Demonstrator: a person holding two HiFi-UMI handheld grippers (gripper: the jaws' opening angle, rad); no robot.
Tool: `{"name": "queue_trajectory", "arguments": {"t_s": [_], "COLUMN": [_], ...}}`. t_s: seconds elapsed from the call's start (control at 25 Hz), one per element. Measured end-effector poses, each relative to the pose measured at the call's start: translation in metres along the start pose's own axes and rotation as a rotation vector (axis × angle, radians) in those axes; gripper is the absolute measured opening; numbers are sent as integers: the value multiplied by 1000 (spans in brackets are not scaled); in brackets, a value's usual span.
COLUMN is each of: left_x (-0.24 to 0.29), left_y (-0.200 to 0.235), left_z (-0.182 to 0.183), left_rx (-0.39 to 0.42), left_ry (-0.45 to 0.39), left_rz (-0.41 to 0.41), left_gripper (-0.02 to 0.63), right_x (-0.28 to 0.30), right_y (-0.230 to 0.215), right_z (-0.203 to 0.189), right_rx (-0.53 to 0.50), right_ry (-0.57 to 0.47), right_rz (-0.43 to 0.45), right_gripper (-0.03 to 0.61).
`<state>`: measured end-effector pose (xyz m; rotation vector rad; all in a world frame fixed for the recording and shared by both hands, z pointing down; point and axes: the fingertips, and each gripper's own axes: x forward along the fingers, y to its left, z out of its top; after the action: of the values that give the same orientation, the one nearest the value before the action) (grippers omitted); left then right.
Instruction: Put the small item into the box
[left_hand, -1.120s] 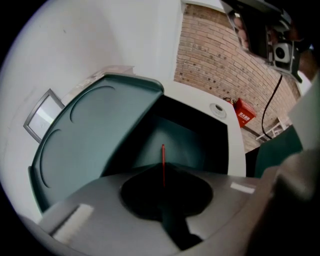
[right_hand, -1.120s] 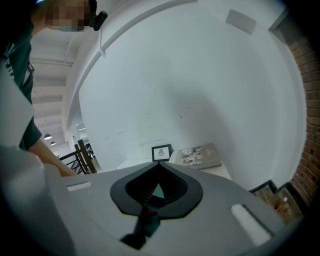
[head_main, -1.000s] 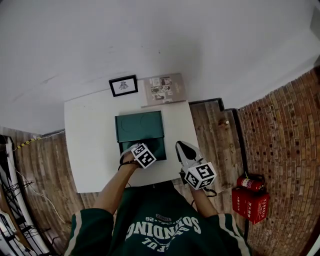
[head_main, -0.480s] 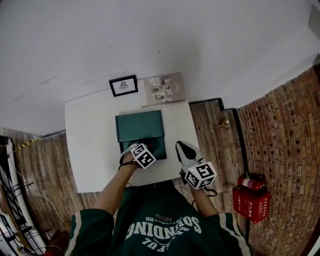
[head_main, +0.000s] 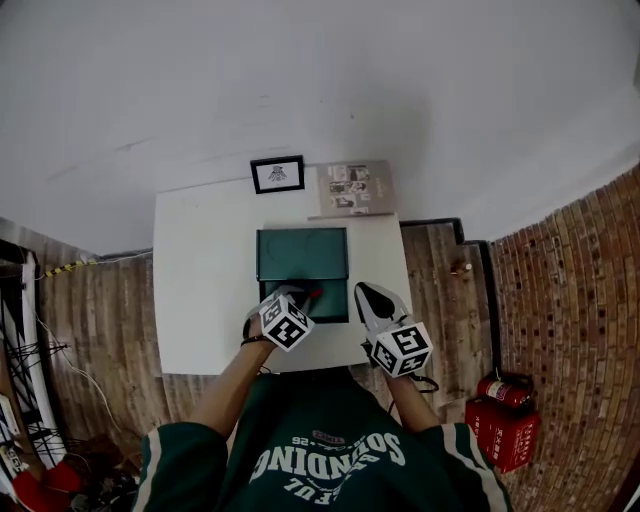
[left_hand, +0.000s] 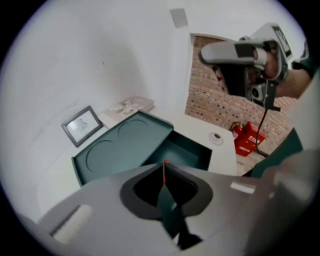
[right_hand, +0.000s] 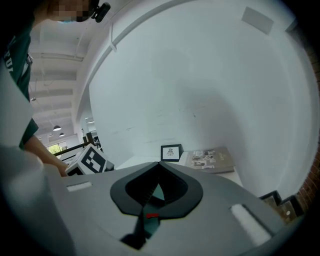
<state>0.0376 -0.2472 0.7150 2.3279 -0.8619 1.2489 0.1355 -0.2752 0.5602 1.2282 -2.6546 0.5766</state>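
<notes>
A dark green box (head_main: 303, 255) lies open on the white table (head_main: 205, 280), its lid flat toward the wall and its tray (head_main: 335, 302) nearer me. My left gripper (head_main: 309, 296) hovers over the tray's front left part, shut on a small thin red item (head_main: 316, 293). In the left gripper view the red item (left_hand: 164, 166) shows as a sliver at the closed tips, above the tray (left_hand: 187, 152). My right gripper (head_main: 365, 293) is shut just right of the box, and nothing shows in its tips (right_hand: 159, 164).
A black picture frame (head_main: 277, 174) and a booklet (head_main: 352, 188) lie along the table's far edge by the white wall. A small round object (left_hand: 216, 137) sits on the table right of the box. Red fire extinguisher gear (head_main: 500, 410) stands on the wooden floor at the right.
The head camera has shifted, so the table sits further right in view. My left gripper has drawn slightly toward the tray's front left corner, and the red item now shows at its tips.
</notes>
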Motion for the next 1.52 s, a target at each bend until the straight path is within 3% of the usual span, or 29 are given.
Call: {"name": "queue_trajectory", "arguments": {"t_s": [0.36,1.0,1.16,1.52], "left_x": [-79,-219,-238,-235], "left_y": [34,112,121,120], "left_z": [24,57,59,58], "left_rx": [-225,-285,-271,-279], "left_ry": [-233,-677,-718,-718], "left_rz": [84,375,427,411], "left_gripper": [51,51,51,51], "right_x": [36,43,42,37], "right_y": [33,41,37,33], "right_z": [25,85,84,82], "right_rx": [-67,-150,-157,-151], "right_ry": [-4,-129,-128,-135], "right_rz": [120,122,107,95], "right_gripper": [2,2,2,2]}}
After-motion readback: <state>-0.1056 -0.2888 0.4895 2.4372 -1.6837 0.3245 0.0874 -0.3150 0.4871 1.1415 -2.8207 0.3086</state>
